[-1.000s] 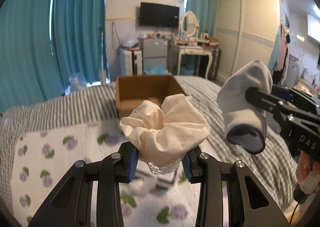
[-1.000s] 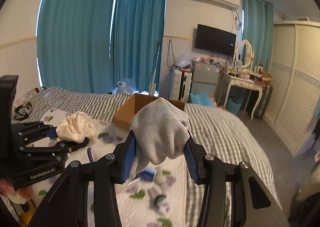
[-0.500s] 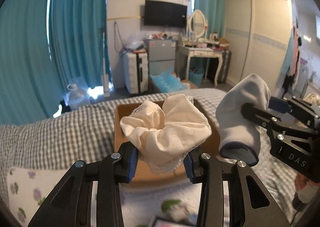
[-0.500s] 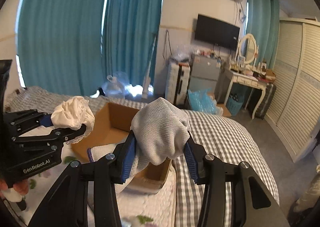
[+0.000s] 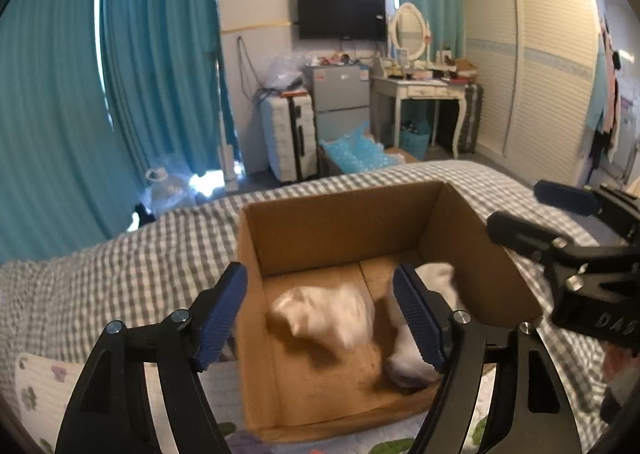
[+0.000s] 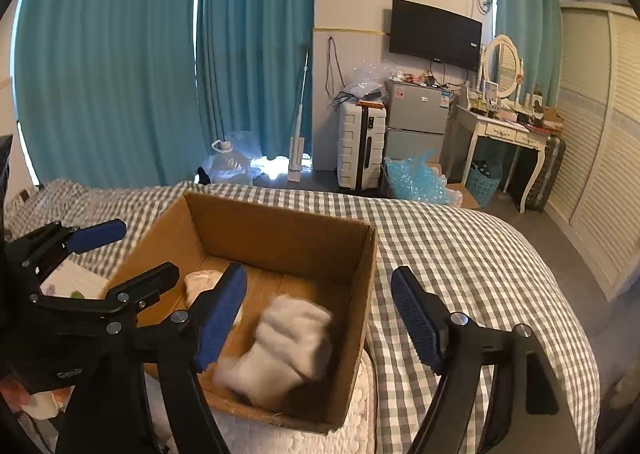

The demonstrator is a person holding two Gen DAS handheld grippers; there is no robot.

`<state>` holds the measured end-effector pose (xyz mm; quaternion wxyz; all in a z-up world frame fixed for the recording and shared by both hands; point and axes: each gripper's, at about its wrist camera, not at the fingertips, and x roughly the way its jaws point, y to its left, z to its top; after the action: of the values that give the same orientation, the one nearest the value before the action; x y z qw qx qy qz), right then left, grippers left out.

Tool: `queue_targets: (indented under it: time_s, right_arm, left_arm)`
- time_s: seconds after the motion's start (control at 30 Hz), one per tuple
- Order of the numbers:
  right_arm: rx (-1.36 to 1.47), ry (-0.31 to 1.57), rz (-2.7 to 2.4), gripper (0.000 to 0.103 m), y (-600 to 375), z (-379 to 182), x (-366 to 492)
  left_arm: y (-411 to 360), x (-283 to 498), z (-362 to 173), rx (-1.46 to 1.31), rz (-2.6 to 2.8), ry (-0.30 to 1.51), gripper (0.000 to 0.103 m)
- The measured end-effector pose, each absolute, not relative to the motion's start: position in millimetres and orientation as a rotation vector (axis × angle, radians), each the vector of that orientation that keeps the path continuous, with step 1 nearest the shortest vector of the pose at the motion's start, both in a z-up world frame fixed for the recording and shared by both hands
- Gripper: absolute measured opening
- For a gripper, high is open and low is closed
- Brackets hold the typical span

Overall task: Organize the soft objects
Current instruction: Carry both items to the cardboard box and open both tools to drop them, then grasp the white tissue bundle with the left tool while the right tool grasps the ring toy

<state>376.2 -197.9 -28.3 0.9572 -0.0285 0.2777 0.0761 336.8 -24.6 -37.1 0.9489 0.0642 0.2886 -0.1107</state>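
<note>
Both tongs (image 5: 320,318) (image 6: 318,318) are opening, empty, above the scrunchie (image 5: 324,314) and sock (image 6: 288,350) in the box (image 6: 280,230).

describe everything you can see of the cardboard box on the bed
The cardboard box is plain brown corrugated card, open-topped with no flaps showing, and stands upright on the grey checked bedcover. Its floor has a centre seam. Inside lie a cream fabric bundle and a pale grey sock, both motion-blurred. The left claw and right claw hover over it, jaws opening, pressing on nothing.
</note>
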Motion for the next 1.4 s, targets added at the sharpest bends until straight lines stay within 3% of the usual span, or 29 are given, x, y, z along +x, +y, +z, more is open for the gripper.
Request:
queue_targets:
  time_s: [0.2,0.4,0.47,0.6,0.73,0.93,1.4]
  right_arm:
    - [-0.051,0.529,0.14,0.08,-216.0,13.7,335.9]
    - [-0.065,0.439,0.139,0.084,-212.6,79.9,242.5]
    - [-0.08,0.414,0.138,0.088,-207.9,96.4,211.7]
    - [-0.111,0.36,0.144,0.097,-195.6,126.1,144.6]
    - [-0.12,0.36,0.147,0.098,-188.5,139.9,86.5]
    - [-0.154,0.401,0.148,0.098,-177.7,123.0,39.8]
    - [-0.162,0.744,0.123,0.095,-169.3,-59.5,75.9]
  left_arm:
    - [-20.4,303.8,7.8,0.112,-0.225,0.537,0.076]
    - [-2.7,221.0,77.6,0.105,-0.211,0.427,0.077]
    - [7.1,186.3,101.5,0.092,-0.207,0.389,0.089]
    - [25.6,124.9,138.3,0.112,-0.166,0.313,0.09]
    - [38.0,76.5,148.6,0.086,-0.2,0.306,0.09]
    - [37.4,45.8,128.0,0.115,-0.217,0.294,0.09]
    - [41.9,70.6,-30.8,0.084,-0.193,0.574,0.09]
